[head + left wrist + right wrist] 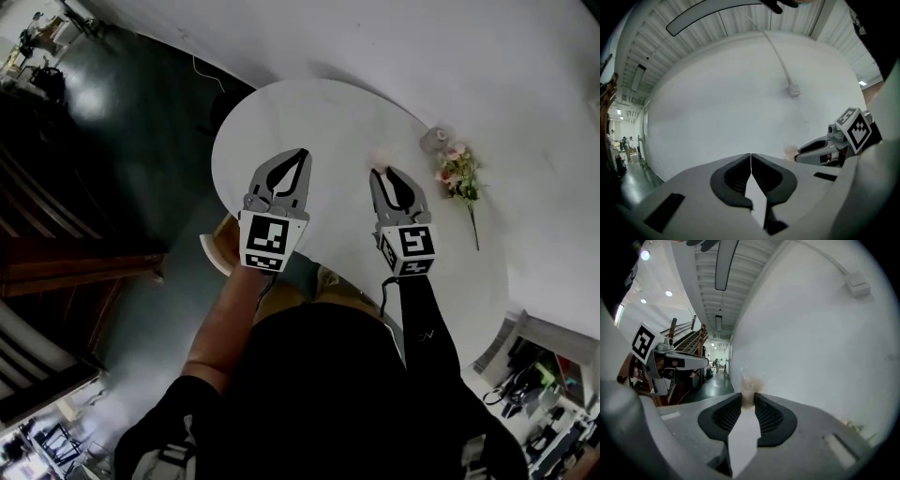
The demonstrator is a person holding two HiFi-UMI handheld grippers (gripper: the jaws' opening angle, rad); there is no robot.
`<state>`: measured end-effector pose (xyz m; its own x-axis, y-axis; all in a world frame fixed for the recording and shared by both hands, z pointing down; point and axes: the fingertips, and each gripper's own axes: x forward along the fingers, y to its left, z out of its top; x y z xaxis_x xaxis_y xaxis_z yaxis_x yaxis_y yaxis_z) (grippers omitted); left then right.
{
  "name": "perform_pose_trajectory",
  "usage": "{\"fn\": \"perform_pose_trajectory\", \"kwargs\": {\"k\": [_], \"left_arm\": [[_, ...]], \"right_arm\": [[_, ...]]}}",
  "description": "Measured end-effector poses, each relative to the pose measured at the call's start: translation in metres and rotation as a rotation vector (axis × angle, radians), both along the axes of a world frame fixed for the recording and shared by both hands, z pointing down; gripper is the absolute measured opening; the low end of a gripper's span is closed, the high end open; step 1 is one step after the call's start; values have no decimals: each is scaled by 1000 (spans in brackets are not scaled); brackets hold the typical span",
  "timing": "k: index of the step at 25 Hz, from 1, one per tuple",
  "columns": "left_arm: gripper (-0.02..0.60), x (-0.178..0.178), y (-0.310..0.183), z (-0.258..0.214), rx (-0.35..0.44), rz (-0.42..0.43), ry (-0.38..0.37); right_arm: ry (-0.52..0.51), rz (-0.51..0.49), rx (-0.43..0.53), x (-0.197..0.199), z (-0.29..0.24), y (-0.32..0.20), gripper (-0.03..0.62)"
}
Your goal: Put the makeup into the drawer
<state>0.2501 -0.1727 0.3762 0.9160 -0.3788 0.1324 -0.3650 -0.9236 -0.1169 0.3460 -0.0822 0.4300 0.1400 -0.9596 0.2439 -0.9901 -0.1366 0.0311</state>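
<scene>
**Item:** makeup piece (749, 389), small, pale pink-beige, soft-edged. It is pinched at the very tips of the right gripper (382, 171), whose jaws stand narrow upon it, above the white round table (281, 112).

**Left gripper** (303, 155): jaws together, nothing between them, held level beside the right.

**Also present:** flowers (457, 173) lying on the table, well apart.

**Drawer** (217, 248): probably the tan-lined opening under the table's near edge; I cannot be sure.

**Handling note:** the hold looks shallow, so keep the pinch steady. Bring the piece low over the opening before parting the jaws.
</scene>
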Motion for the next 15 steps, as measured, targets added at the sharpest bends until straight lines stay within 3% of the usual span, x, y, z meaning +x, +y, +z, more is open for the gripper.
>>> {"fn": "perform_pose_trajectory", "kwargs": {"k": [4,6,15], "left_arm": [[11,-37,-13,3,19,-59,-25],[11,-62,-20,-3,18,-99,2],[11,-205,-50,-19,51,-325,-8]], "right_arm": [[-2,-88,1,-38,3,-25,89],[-4,-131,3,-61,2,-39,89],[-29,-394,-21,-200,14,-96,91]]}}
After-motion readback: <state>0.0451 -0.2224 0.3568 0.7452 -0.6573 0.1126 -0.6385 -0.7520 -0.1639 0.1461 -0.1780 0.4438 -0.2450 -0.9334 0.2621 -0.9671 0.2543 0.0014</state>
